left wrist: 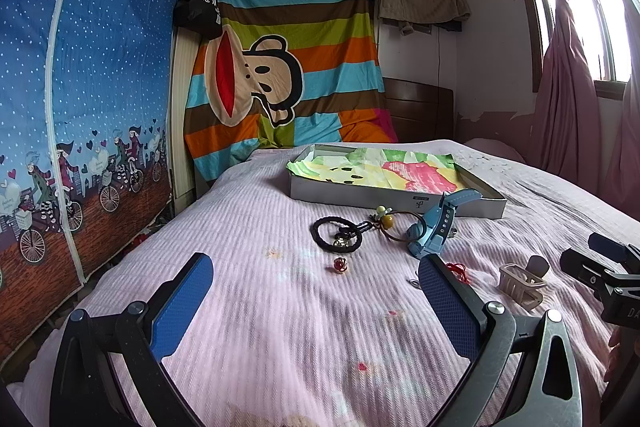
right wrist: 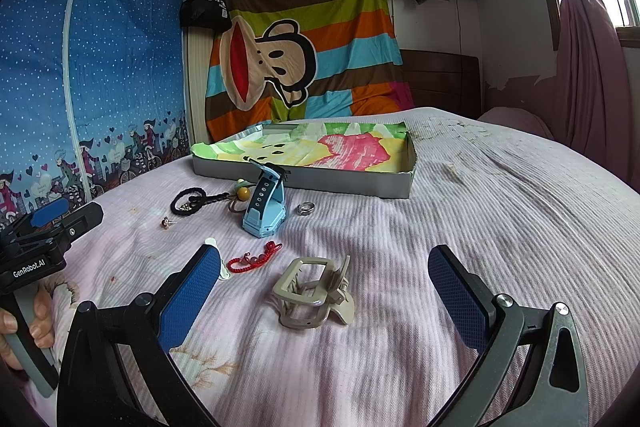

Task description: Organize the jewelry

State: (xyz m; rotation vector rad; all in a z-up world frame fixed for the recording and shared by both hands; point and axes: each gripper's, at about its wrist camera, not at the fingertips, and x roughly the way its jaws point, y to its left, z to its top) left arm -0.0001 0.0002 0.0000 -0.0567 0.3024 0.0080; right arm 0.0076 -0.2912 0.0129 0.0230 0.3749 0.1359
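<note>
On the pink ribbed bedspread (right wrist: 480,211) the jewelry lies scattered just short of a shallow open box (right wrist: 408,183) lined with bright painted paper, which looks like the place for it all. Both tools hang above the bed with nothing in them: the left tool (left wrist: 316,299) has its blue pads spread wide, and the right tool (right wrist: 324,291) is spread wide as well. Nearest the right tool is a beige claw clip (right wrist: 314,291), stiff plastic, light, probably springy; its rectangular frame offers the surest hold across the narrow sides. Just beyond it a red braided cord bracelet (right wrist: 254,258) is limp and will droop, so pinching it mid-length seems best. A blue watch (right wrist: 265,205) stands propped on its strap, rigid at the body and likely to tip if nudged. Beside it a silver ring (right wrist: 306,207) and, ahead of the left tool, a small red-stoned ring (left wrist: 340,265) are tiny, hard and slippery, and may sink into the soft cover under pressure. A black hair tie (left wrist: 338,234) and a beaded elastic (left wrist: 386,221) touch or overlap, so lifting one may drag the other. Room is generous to the right of the box; on the left a blue wardrobe cover (left wrist: 80,87) stands close along the bed's edge.
</note>
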